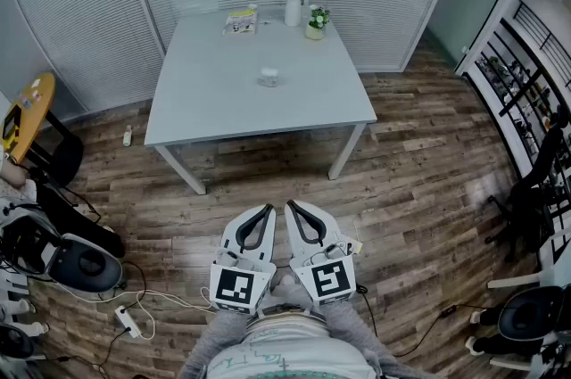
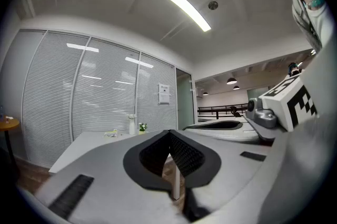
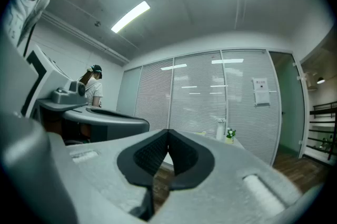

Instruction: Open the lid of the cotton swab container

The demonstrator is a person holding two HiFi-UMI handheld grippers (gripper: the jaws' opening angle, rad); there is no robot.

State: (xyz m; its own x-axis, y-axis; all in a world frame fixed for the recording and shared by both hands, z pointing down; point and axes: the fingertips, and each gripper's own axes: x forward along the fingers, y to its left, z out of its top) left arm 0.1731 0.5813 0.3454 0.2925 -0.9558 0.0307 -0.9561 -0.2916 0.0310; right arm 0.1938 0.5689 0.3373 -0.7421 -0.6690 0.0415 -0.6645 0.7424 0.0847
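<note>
Two grippers (image 1: 267, 210) (image 1: 293, 207), one container (image 1: 268, 78), one table (image 1: 210, 105)

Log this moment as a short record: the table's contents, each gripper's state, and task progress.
table: grey, ahead across the wood floor
cotton swab container: near the table's middle, lid state too small to tell
far edge: packet, white vase, potted plant
left gripper: shut, empty, short of the table
right gripper: shut, empty, beside the left
task: not yet begun

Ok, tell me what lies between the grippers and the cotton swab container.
Head view: beyond the left gripper and right gripper, bare wood floor, then the table's bare top up to the cotton swab container.
</note>
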